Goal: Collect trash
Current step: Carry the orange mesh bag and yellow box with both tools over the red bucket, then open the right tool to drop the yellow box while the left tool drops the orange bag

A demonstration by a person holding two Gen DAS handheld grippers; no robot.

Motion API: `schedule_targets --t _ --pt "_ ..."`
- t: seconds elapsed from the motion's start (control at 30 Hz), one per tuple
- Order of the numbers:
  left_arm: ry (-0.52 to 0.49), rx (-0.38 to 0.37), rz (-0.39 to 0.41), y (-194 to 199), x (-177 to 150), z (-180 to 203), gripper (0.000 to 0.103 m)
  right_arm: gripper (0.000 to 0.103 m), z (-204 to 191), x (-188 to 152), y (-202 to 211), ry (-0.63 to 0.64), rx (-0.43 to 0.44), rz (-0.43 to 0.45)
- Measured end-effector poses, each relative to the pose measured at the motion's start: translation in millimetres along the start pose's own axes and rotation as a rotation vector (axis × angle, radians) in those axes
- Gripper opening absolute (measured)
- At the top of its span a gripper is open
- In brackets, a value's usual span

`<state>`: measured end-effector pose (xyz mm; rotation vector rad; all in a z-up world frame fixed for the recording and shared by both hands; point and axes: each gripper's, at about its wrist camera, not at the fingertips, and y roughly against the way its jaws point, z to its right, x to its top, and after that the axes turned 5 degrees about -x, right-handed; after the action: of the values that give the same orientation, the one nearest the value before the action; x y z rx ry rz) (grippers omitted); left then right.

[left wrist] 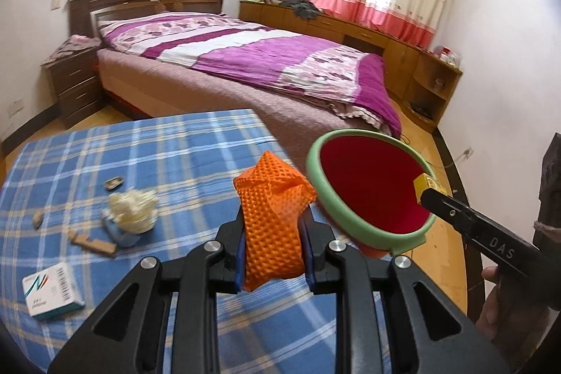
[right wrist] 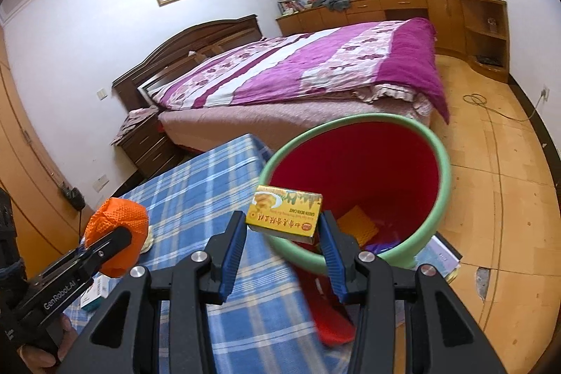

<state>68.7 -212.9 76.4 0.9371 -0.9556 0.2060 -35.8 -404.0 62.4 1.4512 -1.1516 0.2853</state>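
Trash in hand on both sides, landmark is the red bin point(right wrist: 354, 163) with the green rim, standing just off the corner of the blue plaid surface point(left wrist: 147, 156).

Right tool point(right wrist: 280, 233): yellow cake box point(right wrist: 285, 212) sits between the blue pads over the bin's near rim; left pad shows a gap, so whether it is pinched or loose cannot be told. Box looks light, stiff cardboard, crushable; hold it by the short ends.

Left tool point(left wrist: 271, 255): pressed together on an orange mesh foam sleeve point(left wrist: 271, 216), on the surface side of the bin, just beside the rim. Soft, springy, very light; grip mid-body, since it compresses and may slip.

Further from the bin on the surface: crumpled white wad point(left wrist: 133, 211), white carton point(left wrist: 51, 291), cardboard scrap point(left wrist: 93, 244). All likely light. Wad is soft, so pinch its bulk; take the carton across its narrow faces.
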Motion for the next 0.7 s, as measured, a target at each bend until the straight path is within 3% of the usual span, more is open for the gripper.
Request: schedule_targets --t 0.7 --pt "-0.128 -0.099 -0.122 -98.8 17.6 71.2 0.025 0.047 75.4 7.1 -50.2 -0.111 -0.069 -0.061"
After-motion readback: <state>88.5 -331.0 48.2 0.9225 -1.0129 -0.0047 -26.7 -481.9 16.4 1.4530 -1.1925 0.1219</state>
